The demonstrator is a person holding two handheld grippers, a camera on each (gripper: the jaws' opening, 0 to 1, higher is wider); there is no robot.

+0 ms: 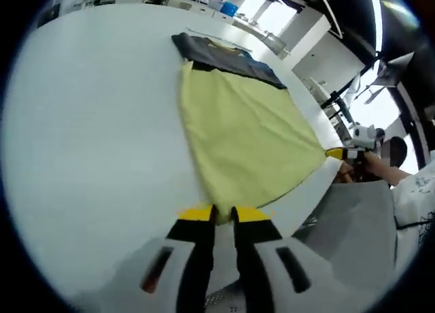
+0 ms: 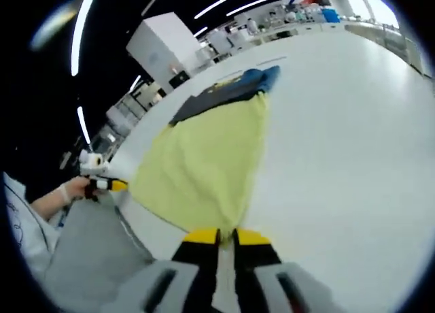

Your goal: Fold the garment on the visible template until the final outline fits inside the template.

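Observation:
A yellow garment (image 1: 245, 133) with a dark navy far section (image 1: 231, 58) lies spread on the white table (image 1: 88, 122). My left gripper (image 1: 223, 213) is shut on the garment's near corner at the table's edge. In the left gripper view the right gripper (image 1: 336, 152) grips the other near corner, at the right. In the right gripper view my right gripper (image 2: 226, 237) is shut on the yellow garment (image 2: 204, 163), and the left gripper (image 2: 115, 185) holds the opposite corner at the left. A thin dark line (image 2: 268, 59) runs on the table just beyond the dark section (image 2: 217, 95).
The table's near edge (image 1: 306, 204) drops to a grey floor (image 1: 360, 238). A person's hand (image 2: 71, 189) and white sleeve (image 1: 418, 190) show beside the grippers. Benches and lab gear (image 2: 299, 17) stand past the table's far side. Bare table (image 2: 353, 136) lies beside the garment.

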